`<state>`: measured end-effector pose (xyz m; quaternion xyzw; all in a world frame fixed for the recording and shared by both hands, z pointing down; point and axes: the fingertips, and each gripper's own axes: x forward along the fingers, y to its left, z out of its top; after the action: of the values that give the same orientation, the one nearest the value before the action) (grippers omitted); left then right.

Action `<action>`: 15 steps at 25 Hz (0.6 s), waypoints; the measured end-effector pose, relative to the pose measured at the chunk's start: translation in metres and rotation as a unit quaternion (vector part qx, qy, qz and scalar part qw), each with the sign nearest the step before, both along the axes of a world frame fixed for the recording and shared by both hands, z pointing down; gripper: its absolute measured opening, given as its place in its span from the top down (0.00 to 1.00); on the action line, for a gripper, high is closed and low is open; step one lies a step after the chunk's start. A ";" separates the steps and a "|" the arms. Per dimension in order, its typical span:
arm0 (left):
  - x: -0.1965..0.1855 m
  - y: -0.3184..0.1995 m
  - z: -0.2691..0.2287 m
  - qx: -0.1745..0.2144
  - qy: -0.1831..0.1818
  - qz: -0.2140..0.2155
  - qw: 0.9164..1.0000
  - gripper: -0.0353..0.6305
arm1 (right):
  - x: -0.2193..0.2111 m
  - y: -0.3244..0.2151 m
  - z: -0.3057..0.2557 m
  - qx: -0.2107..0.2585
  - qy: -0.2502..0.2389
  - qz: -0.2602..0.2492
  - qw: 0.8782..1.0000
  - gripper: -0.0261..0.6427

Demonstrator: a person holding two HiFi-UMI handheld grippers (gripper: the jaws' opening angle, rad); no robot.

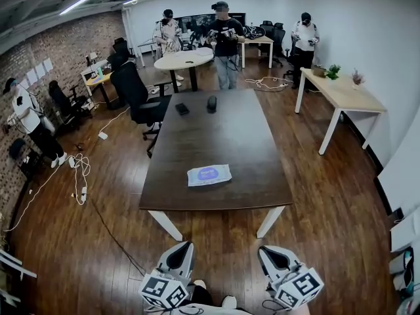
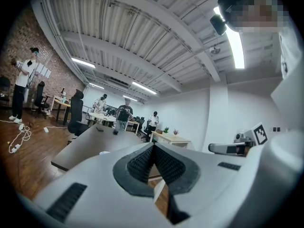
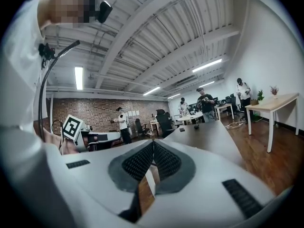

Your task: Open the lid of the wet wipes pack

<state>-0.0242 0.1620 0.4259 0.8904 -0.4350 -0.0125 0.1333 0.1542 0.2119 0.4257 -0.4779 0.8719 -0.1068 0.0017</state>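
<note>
On the dark table (image 1: pixel 223 133), in an office with a wooden floor (image 1: pixel 328 195) and a brick wall (image 1: pixel 46 44), the wet wipes pack (image 1: pixel 209 174) lies flat near your edge, its long axis running left to right. Your left gripper (image 1: pixel 186 247) and right gripper (image 1: pixel 266 251) hover short of the table, jaws pressed together, empty.

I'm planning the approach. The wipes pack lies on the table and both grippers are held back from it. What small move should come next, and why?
Probably step toward the table and bring the left gripper and right gripper over the wet wipes pack. It lies flat near the table's near edge, while both grippers are shut, empty and short of the table.
</note>
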 end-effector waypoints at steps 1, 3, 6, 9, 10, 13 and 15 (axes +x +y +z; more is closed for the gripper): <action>0.001 -0.004 0.002 -0.002 -0.002 0.000 1.000 0.94 | 0.001 -0.004 0.001 0.000 -0.002 0.000 1.000 0.95; 0.002 -0.014 0.006 -0.004 -0.005 -0.001 1.000 0.94 | 0.001 -0.013 0.004 -0.002 -0.002 -0.003 1.000 0.95; 0.006 -0.036 0.012 -0.006 -0.011 0.006 1.000 0.94 | 0.002 -0.033 0.010 -0.007 -0.003 -0.001 1.000 0.95; 0.008 -0.070 0.017 -0.012 -0.011 0.010 1.000 0.94 | 0.002 -0.063 0.014 -0.015 -0.001 0.000 1.000 0.95; 0.007 -0.085 0.019 -0.015 -0.010 0.011 1.000 0.94 | 0.001 -0.077 0.016 -0.018 0.001 0.001 1.000 0.95; 0.002 -0.134 0.033 -0.028 -0.012 0.018 0.999 0.94 | -0.004 -0.123 0.018 -0.023 0.006 0.006 1.000 0.95; -0.006 -0.169 0.038 -0.034 -0.011 0.023 0.999 0.94 | -0.013 -0.160 0.015 -0.020 0.011 0.009 1.000 0.95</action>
<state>-0.0302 -0.0072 0.4635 0.8953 -0.4158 0.0148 0.1589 0.1412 0.0523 0.4410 -0.4870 0.8651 -0.1189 -0.0162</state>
